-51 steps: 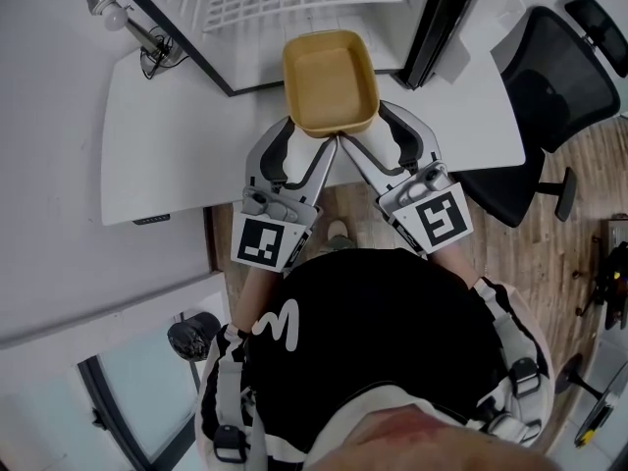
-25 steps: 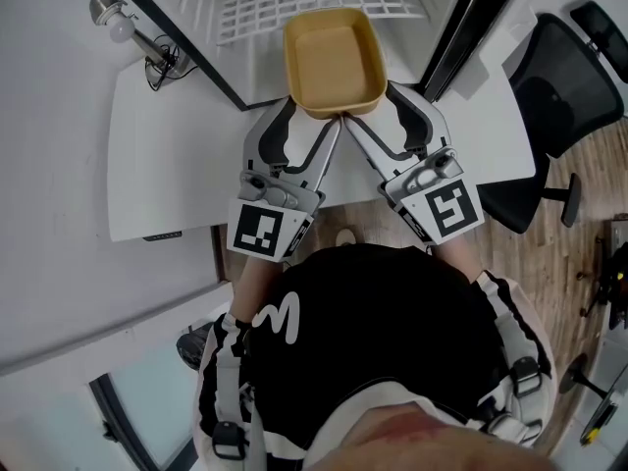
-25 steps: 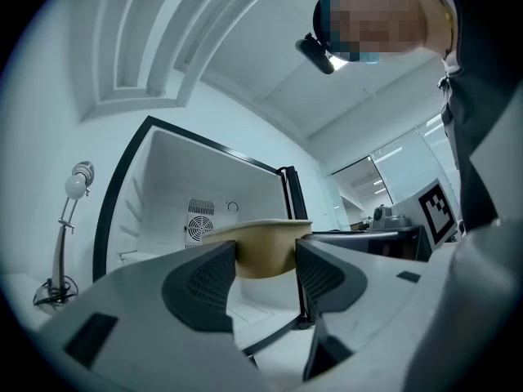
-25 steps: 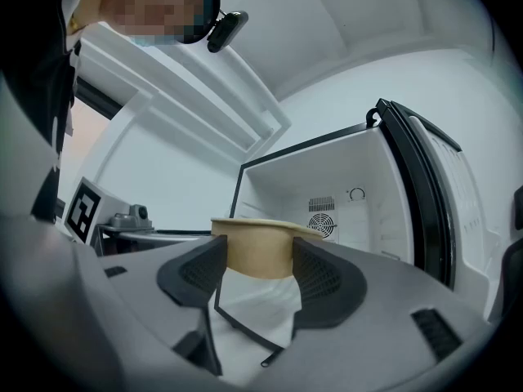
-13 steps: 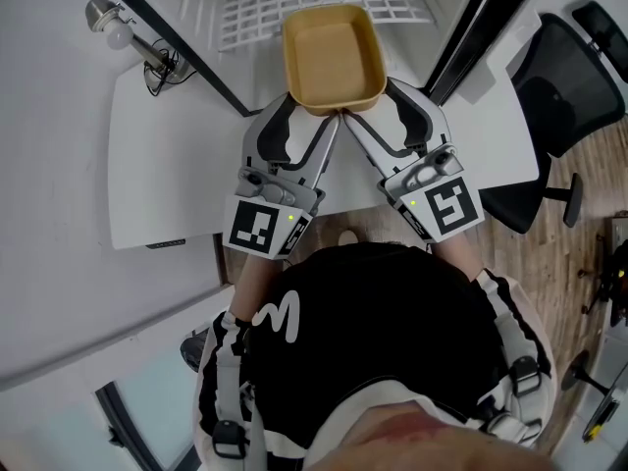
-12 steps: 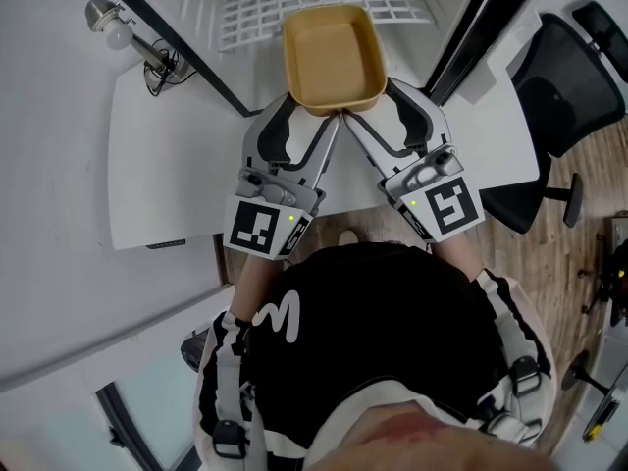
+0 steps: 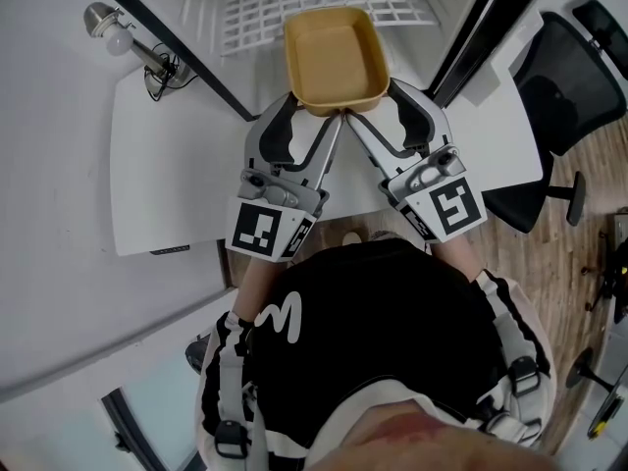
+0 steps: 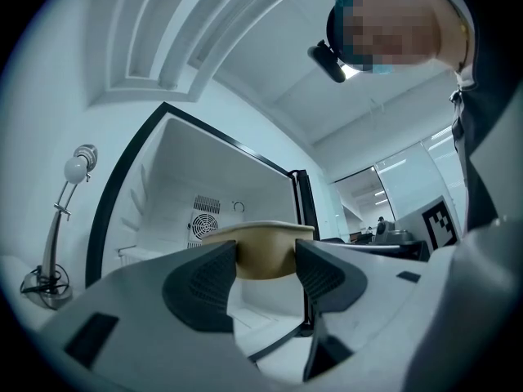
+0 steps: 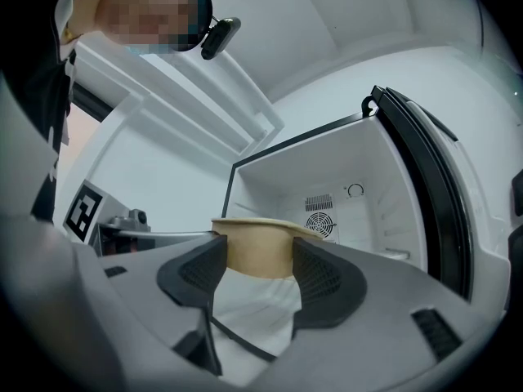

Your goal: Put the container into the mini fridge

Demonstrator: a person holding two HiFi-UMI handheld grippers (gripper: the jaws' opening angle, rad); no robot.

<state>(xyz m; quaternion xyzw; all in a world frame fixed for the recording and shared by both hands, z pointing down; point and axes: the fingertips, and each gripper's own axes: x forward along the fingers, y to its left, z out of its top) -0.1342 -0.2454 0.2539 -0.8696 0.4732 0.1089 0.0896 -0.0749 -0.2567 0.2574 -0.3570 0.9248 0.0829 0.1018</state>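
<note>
You are gripping the tan container (image 7: 334,57) with your left gripper (image 7: 312,121) and right gripper (image 7: 377,114), both clamping its near edge, just inside the mini fridge (image 7: 211,8) opening.

Head view: a white desk (image 7: 167,175) stood over a wood-plank floor (image 7: 579,253). A desk lamp (image 7: 116,27) with a bare round bulb sat at the desk's far left corner, with dark cable bunched at its base. A black office chair (image 7: 561,77) stood at the desk's right end. A dark-framed glass pane (image 7: 157,415) showed at lower left. Left gripper view: the lamp rose on a thin bent stem at left. A white ceiling (image 8: 204,47) with stepped recesses ran overhead, and strip lights (image 8: 391,167) glowed in a glazed room far behind.
</note>
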